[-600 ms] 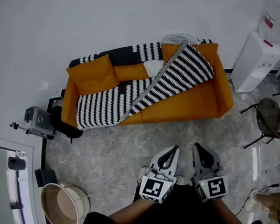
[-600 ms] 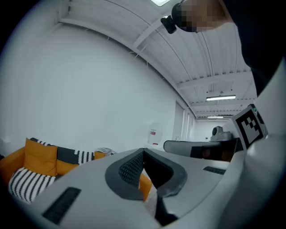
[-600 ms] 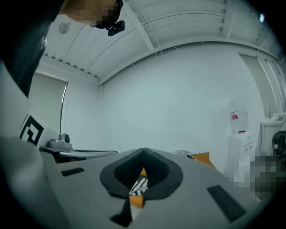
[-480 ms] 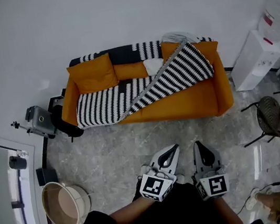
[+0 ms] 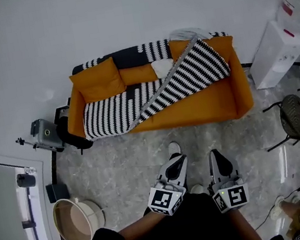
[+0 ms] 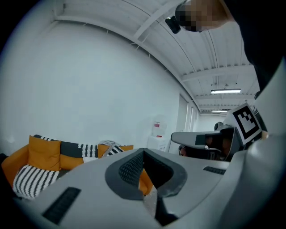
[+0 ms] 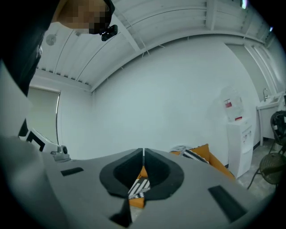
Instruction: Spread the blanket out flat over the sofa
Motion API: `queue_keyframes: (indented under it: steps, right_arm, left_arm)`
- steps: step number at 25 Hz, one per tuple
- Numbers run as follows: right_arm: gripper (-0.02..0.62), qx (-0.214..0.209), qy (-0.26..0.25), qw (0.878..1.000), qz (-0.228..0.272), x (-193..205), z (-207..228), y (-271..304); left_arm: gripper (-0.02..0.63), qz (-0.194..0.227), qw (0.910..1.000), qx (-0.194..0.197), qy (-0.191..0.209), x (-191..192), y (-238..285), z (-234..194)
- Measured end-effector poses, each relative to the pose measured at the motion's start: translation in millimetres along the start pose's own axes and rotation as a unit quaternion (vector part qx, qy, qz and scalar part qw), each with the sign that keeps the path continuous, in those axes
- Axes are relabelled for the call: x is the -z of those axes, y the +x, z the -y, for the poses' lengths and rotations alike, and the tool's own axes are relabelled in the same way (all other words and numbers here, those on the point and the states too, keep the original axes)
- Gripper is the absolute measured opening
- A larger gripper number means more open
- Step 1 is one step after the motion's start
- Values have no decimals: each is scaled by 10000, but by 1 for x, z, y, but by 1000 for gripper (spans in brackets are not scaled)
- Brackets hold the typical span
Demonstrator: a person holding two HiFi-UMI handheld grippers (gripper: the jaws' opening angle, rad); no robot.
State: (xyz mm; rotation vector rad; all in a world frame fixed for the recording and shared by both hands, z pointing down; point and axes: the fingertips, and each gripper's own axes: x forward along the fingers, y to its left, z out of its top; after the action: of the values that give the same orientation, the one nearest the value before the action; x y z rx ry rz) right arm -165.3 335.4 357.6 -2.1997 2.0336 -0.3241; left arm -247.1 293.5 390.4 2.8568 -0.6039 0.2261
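Striped blanket [image 5: 188, 76] half folded back on orange sofa [image 5: 216, 108], 12 o'clock. Left gripper [image 5: 176, 161] and right gripper [image 5: 216, 155]: jaws pressed together, empty. Risk: pinching both folded layers drags the blanket askew.

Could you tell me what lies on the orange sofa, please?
A striped blanket, partly folded back, an orange cushion and a small white item. What the blanket covers is hidden.

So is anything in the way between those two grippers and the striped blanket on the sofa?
Nothing visible: only open floor lies between the left gripper, the right gripper and the blanket draped on the sofa.
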Motion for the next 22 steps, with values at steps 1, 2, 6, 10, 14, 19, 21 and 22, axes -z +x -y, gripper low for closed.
queue_keyframes:
  steps: [1, 2, 6, 10, 14, 19, 21, 22]
  right_arm:
    - [40, 26, 22, 10000, -57, 3, 7, 7]
    - [40, 26, 37, 9999, -121, 6, 14, 16]
    - [38, -116, 13, 9990, -421, 12, 44, 70]
    - [40, 108, -300, 9966, -759, 12, 80, 148]
    - [40, 340, -251, 9935, -1059, -3, 120, 226]
    - [40, 641, -307, 9897, -1245, -14, 164, 325]
    - [40, 667, -149, 9882, -1373, -8, 182, 362]
    - [40, 692, -63, 9873, -1432, -3, 192, 379]
  left_arm:
    - [8, -21, 10000, 34, -33, 2, 9, -4]
    - [8, -43, 9999, 71, -79, 3, 20, -9]
    - [8, -176, 9992, 273, -243, 10, 81, -41]
    - [8, -330, 9970, 475, -509, 13, 149, -88]
    - [8, -482, 9945, 632, -686, -6, 219, -139]
    - [8, -444, 9942, 697, -683, -30, 285, -209]
    - [8, -457, 9945, 623, -713, -40, 303, -235]
    - [8, -452, 9945, 600, -728, -42, 313, -245]
